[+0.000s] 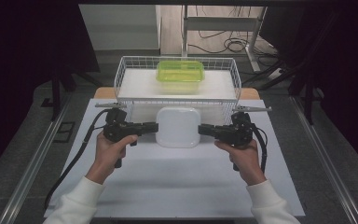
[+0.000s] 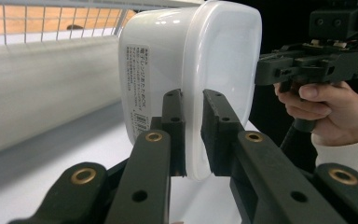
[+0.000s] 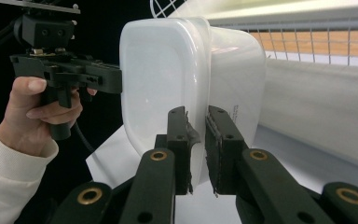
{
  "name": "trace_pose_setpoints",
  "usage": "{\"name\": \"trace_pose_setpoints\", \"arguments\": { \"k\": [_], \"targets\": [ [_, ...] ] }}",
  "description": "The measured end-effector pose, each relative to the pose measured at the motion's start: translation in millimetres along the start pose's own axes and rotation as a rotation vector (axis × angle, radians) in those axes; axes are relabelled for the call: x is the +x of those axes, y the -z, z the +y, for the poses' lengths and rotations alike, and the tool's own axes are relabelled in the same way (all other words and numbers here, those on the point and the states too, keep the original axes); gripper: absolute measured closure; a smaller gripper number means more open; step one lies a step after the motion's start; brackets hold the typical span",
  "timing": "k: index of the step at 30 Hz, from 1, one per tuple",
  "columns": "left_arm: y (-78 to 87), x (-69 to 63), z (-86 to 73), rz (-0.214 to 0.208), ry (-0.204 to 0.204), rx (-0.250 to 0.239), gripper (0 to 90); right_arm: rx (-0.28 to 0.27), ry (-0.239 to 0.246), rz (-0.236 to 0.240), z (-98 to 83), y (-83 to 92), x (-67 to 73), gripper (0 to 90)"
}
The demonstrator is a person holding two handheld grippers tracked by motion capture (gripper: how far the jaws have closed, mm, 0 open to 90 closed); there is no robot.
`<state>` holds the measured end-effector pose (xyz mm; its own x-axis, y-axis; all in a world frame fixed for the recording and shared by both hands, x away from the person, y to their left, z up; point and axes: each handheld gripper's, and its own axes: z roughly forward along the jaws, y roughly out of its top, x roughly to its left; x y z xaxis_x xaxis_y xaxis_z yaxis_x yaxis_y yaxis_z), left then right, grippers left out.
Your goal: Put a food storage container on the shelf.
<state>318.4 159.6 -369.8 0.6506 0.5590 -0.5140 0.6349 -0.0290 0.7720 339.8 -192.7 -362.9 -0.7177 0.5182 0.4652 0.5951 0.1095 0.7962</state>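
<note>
Both grippers pinch the rim of the white lidded container (image 1: 178, 126): the left gripper (image 1: 153, 127) at its nine o'clock edge, the right gripper (image 1: 203, 129) at three o'clock, jaws nearly closed. It seems lifted off the table (image 1: 177, 186); placing it, perhaps in the wire basket (image 1: 121, 74) at twelve o'clock beside the green box (image 1: 180, 74), remains.

White table (image 1: 177, 186) — wire basket (image 1: 121, 77)

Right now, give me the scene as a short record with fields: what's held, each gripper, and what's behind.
held item: white lidded container, gripped at opposite rims
left gripper: shut on the container's left rim
right gripper: shut on the container's right rim
behind: white wire basket with a green lidded container inside
surface: white table
label: printed sticker on the held container's side
</note>
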Motion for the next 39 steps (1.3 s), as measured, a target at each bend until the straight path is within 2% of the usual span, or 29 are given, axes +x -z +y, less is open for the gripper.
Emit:
{"name": "trace_pose_setpoints", "arguments": {
  "k": [15,25,39],
  "targets": [
    [6.3,-3.1,35.1,-0.005,-0.022,-0.025,80.0,-0.043,0.024,0.021,33.4,5.2,1.2,79.8],
    [9.6,-2.3,61.7,-0.011,-0.035,-0.051,79.9,-0.056,0.04,0.028,63.1,8.3,3.1,79.9],
    [6.0,3.9,94.1,-0.012,-0.058,-0.065,80.0,-0.058,0.06,-0.006,96.1,9.5,1.6,79.9]
  ]
}}
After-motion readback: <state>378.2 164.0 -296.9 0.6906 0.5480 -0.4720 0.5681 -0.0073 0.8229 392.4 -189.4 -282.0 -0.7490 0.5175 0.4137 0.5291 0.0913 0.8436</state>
